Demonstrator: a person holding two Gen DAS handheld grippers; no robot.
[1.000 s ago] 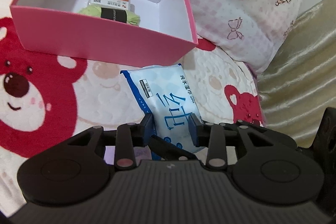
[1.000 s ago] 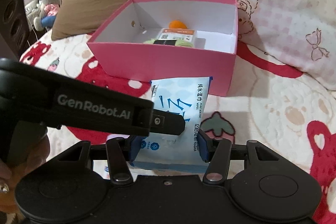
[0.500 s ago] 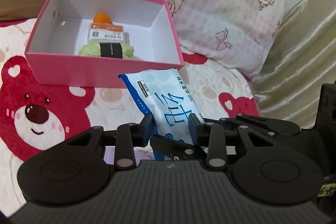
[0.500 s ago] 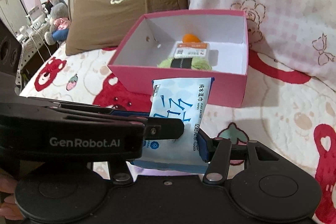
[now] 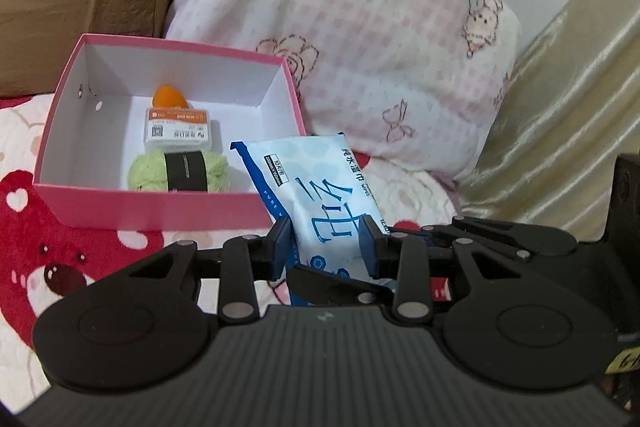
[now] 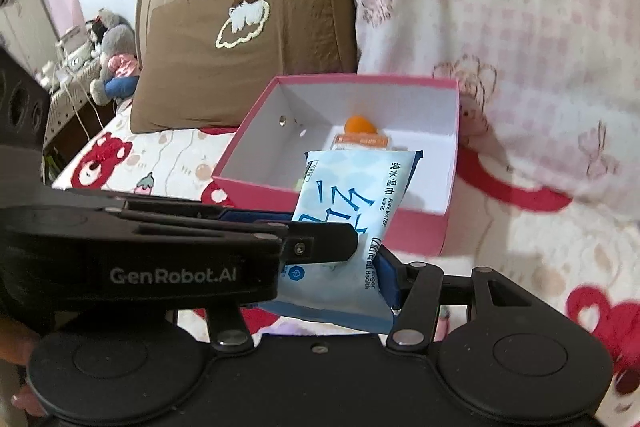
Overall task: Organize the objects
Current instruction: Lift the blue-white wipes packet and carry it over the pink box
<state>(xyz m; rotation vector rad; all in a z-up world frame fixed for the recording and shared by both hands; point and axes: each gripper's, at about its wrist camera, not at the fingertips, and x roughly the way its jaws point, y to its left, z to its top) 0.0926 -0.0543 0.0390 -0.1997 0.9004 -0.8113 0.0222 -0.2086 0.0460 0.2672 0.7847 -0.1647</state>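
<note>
Both tongs, left (image 5: 326, 245) and right (image 6: 362, 261), clamp one wipes pack (image 5: 320, 203) near the pink box (image 5: 160, 215); uneven pulling could tear or drop it.

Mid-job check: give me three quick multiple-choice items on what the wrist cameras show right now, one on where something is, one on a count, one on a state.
1. Where is the wet wipes pack?
A. flat on the box floor
B. held up, in front of the pink box's near wall
C. on the brown pillow

2. How many items lie inside the pink box?
A. one
B. three
C. five

3. What grips the pack?
A. neither gripper
B. the right gripper only
C. both grippers

Key: 1 B, the pack rises from the fingers and overlaps the near wall. 2 B, an orange piece, a labelled white packet and a green yarn ball. 3 C, the left gripper and the right gripper each pinch its lower part.
</note>
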